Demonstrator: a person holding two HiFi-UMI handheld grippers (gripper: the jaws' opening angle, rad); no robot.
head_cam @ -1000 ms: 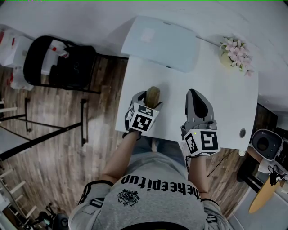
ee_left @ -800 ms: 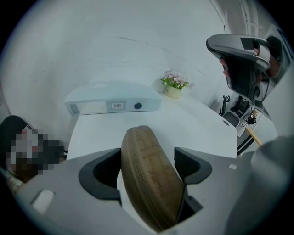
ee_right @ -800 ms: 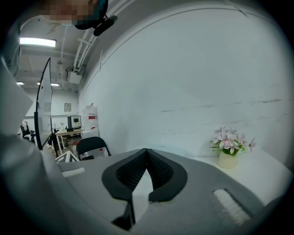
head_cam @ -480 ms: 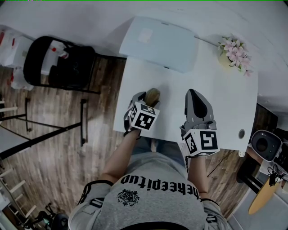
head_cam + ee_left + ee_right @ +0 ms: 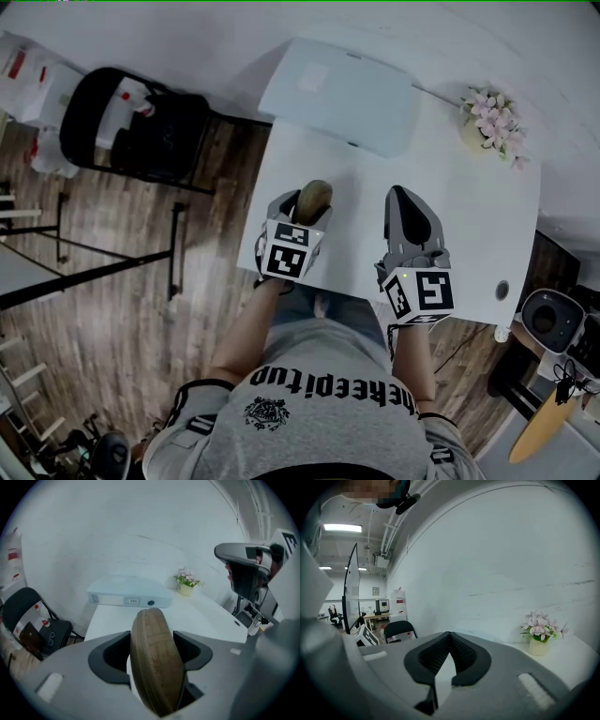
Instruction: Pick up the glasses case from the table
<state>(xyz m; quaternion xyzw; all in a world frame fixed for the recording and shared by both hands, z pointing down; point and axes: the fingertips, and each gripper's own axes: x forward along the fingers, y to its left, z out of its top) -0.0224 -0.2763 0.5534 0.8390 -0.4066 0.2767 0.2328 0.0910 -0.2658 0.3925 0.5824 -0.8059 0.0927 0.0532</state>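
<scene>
The glasses case (image 5: 314,198), a brown oval case with a woven look, stands on edge between the jaws of my left gripper (image 5: 302,208) near the front left of the white table (image 5: 469,216). In the left gripper view the case (image 5: 154,663) fills the gap of the left gripper (image 5: 151,641). Its jaws are closing, and both dark pads lie against the case's sides. My right gripper (image 5: 405,195) hovers to the right of the case, apart from it. The right gripper (image 5: 449,634) is shut with nothing in it.
A pale blue flat box (image 5: 339,89) lies at the table's back edge. A pot of pink flowers (image 5: 492,117) stands at the back right. A black folding chair (image 5: 141,127) is on the wooden floor at the left, beside the table.
The left gripper has tipped and risen slightly with the case between its jaws. The right gripper has stayed put.
</scene>
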